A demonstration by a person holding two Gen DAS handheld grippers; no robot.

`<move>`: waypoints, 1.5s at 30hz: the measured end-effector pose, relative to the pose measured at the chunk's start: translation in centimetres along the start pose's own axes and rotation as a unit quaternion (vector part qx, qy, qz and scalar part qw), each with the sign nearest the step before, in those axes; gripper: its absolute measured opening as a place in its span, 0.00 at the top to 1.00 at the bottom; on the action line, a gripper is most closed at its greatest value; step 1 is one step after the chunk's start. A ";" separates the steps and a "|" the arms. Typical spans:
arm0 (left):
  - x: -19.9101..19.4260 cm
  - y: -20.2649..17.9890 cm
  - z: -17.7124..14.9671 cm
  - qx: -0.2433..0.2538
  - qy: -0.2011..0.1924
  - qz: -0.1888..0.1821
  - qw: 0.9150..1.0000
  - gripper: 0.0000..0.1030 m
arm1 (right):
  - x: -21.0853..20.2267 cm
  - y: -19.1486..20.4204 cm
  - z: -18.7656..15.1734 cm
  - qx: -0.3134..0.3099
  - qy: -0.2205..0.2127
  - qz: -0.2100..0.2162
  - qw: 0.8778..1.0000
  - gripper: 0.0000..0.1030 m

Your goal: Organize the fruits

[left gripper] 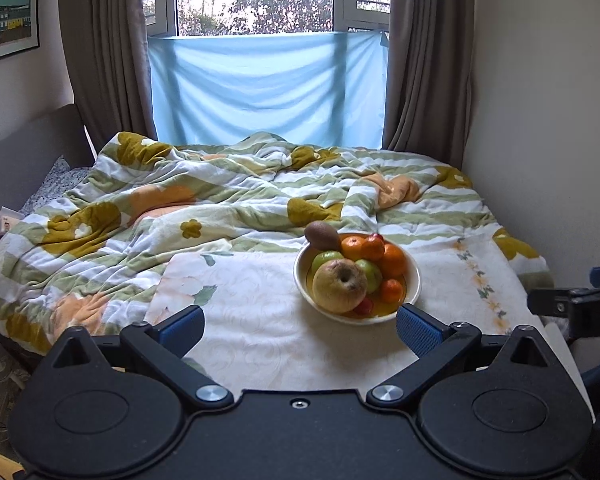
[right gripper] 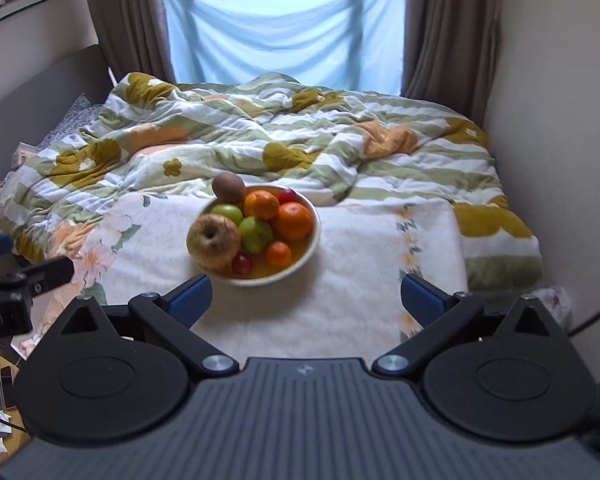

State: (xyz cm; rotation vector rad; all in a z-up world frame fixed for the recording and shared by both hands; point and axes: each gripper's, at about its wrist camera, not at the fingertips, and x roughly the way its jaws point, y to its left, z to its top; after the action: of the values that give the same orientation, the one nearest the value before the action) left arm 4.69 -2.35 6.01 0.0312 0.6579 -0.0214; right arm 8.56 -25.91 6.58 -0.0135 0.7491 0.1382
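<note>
A cream bowl (left gripper: 414,280) (right gripper: 312,236) full of fruit stands on a white floral cloth (left gripper: 252,320) (right gripper: 352,248) on the bed. In it lie a big yellow-brown apple (left gripper: 339,286) (right gripper: 213,241), a kiwi (left gripper: 322,235) (right gripper: 229,187) on the far rim, green apples (left gripper: 327,258) (right gripper: 255,234), several oranges (left gripper: 392,260) (right gripper: 293,220) and small red fruits (left gripper: 364,306) (right gripper: 242,263). My left gripper (left gripper: 298,326) is open and empty, just short of the bowl. My right gripper (right gripper: 306,298) is open and empty, near the bowl's front rim.
A rumpled green, white and mustard quilt (left gripper: 180,200) (right gripper: 220,132) covers the bed behind the cloth. A wall (left gripper: 548,120) runs along the right side. A window with brown curtains (left gripper: 104,60) and a blue sheet (left gripper: 268,88) is at the back.
</note>
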 end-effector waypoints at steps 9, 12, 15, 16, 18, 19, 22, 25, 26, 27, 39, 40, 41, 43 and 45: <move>-0.9 0.3 -2.5 0.009 0.002 -0.012 1.000 0.00 | -2.3 0.0 -4.0 0.023 0.011 -0.023 0.999 0.00; -1.0 0.1 -2.7 0.006 0.004 -0.020 1.000 0.00 | -2.3 0.3 -4.9 0.016 0.014 -0.033 0.999 0.00; -1.3 -0.4 -2.8 0.019 -0.002 -0.022 1.000 0.00 | -2.5 0.5 -5.4 0.021 0.018 -0.030 0.999 0.00; -1.5 -0.5 -2.8 0.024 -0.005 -0.019 1.000 0.00 | -2.5 0.5 -5.6 0.024 0.020 -0.031 0.999 0.00; -1.5 -0.6 -2.9 0.029 -0.006 -0.021 0.999 0.00 | -2.6 0.5 -5.8 0.028 0.021 -0.032 0.999 0.00; -1.5 -0.6 -2.9 0.028 -0.006 -0.023 0.999 0.00 | -2.6 0.5 -5.9 0.030 0.021 -0.033 0.999 0.00; -1.4 -0.3 -3.0 0.023 -0.004 -0.027 0.999 0.00 | -2.7 0.5 -6.1 0.030 0.023 -0.038 0.999 0.00; -1.5 -0.1 -3.1 0.021 -0.006 -0.025 0.999 0.00 | -2.7 0.6 -6.1 0.031 0.023 -0.040 0.998 0.00; -1.5 -0.1 -3.1 0.020 -0.006 -0.025 0.999 0.00 | -2.7 0.6 -6.1 0.030 0.023 -0.040 0.998 0.00; -1.5 0.0 -3.1 0.019 -0.006 -0.024 1.000 0.00 | -2.7 0.6 -6.1 0.030 0.023 -0.041 0.998 0.00; -1.5 0.3 -3.3 0.016 -0.005 -0.025 1.000 0.00 | -2.8 0.6 -6.2 0.032 0.026 -0.038 0.998 0.00; -1.4 0.3 -3.2 0.016 -0.003 -0.026 1.000 0.00 | -2.8 0.6 -6.2 0.032 0.027 -0.038 0.998 0.00; -1.4 0.3 -3.2 0.015 -0.001 -0.028 0.999 0.00 | -2.9 0.7 -6.2 0.032 0.027 -0.038 0.998 0.00; -1.4 0.3 -3.3 0.013 0.001 -0.031 0.999 0.00 | -2.8 0.8 -6.1 0.035 0.029 -0.036 0.998 0.00; -1.4 0.2 -3.4 0.014 0.002 -0.031 0.999 0.00 | -2.8 1.0 -6.1 0.036 0.031 -0.035 0.998 0.00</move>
State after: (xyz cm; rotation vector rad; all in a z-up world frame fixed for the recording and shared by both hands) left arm 1.54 -1.98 4.18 0.0372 0.6624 -0.0896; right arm 2.27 -25.67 4.04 0.0250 0.8138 0.0437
